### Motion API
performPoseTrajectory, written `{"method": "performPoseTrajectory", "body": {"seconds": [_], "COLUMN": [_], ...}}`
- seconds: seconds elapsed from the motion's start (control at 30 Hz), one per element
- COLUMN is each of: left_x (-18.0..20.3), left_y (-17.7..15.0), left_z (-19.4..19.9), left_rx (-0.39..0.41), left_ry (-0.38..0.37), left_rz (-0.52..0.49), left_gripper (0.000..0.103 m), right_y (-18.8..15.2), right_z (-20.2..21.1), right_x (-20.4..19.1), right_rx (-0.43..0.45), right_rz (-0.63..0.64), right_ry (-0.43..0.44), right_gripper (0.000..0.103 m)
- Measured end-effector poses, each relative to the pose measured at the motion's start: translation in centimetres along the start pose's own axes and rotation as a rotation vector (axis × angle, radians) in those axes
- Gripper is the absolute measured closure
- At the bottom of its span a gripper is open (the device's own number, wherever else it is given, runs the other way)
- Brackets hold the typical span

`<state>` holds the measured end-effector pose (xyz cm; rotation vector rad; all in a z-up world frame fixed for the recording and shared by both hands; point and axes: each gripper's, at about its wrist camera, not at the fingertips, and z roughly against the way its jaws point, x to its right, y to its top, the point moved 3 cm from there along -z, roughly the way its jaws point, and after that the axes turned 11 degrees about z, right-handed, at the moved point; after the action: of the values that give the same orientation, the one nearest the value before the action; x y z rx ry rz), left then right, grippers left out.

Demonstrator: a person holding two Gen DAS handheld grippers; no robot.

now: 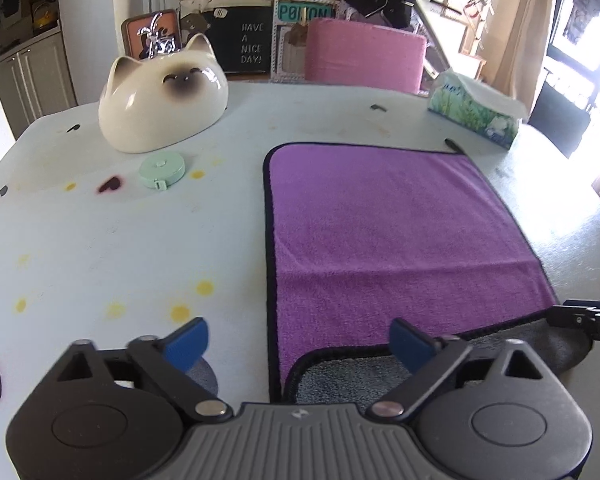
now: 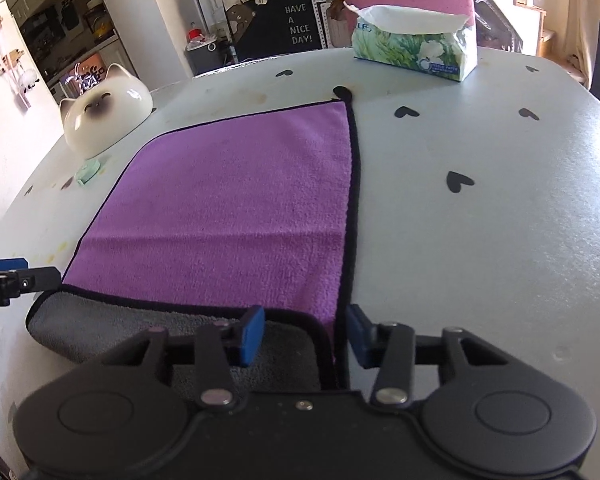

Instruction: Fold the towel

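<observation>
Now the purple microfibre towel with black edging lies flat on the white heart-patterned table — its grey underside is turned up at 6 o'clock. Both the left gripper and the right gripper stand with jaws apart over the near corners — holding nothing.

1. My left gripper: jaws spread wide, blue-padded fingers well apart, nothing between them; held low and pointing forward.
2. My right gripper: jaws parted, though less widely, blue pads facing each other with nothing clamped; also low and pointing forward.
3. Relation: each tool's tip shows at the edge of the other's view, the two side by side and apart.
</observation>
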<state>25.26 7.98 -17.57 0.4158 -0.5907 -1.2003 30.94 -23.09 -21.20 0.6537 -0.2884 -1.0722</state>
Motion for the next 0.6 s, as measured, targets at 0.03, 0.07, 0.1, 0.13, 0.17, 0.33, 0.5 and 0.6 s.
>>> {"method": "performPoseTrajectory", "body": {"seconds": [0.03, 0.07, 0.1, 0.13, 0.17, 0.33, 0.5, 0.6], "left_x": [0.0, 0.0, 0.0, 0.0, 0.1, 0.3, 0.0, -0.4], "left_y": [0.0, 0.0, 0.0, -0.1, -0.1, -0.7, -1.3, -1.8], "left_z": [0.1, 0.3, 0.4, 0.5, 0.5, 0.5, 0.4, 0.2], "left_rx": [0.001, 0.003, 0.005, 0.006, 0.003, -0.028, -0.073, -0.095], "left_ry": [-0.013, -0.027, -0.036, -0.046, -0.061, -0.09, -0.11, -0.106], "left_rz": [0.002, 0.004, 0.007, 0.007, 0.004, -0.009, -0.002, 0.014], "left_gripper": [0.015, 0.016, 0.019, 0.021, 0.024, 0.036, 0.044, 0.047], "right_y": [0.0, 0.0, 0.0, 0.0, 0.0, 0.0, -0.4, -0.6], "right_z": [0.2, 0.3, 0.6, 0.8, 0.9, 0.9, 0.7, 0.7], "right_x": [0.0, 0.0, 0.0, 0.0, -0.1, -0.4, -0.6, -0.5], "right_rx": [0.003, 0.006, 0.011, 0.015, 0.018, 0.002, -0.016, -0.023], "right_rz": [-0.002, -0.004, -0.006, -0.004, -0.001, 0.006, 0.005, 0.003], "right_ry": [0.002, 0.004, 0.004, 0.001, 0.002, 0.02, 0.022, 0.023], "right_gripper": [0.06, 0.06, 0.06, 0.06, 0.062, 0.066, 0.072, 0.074]}}
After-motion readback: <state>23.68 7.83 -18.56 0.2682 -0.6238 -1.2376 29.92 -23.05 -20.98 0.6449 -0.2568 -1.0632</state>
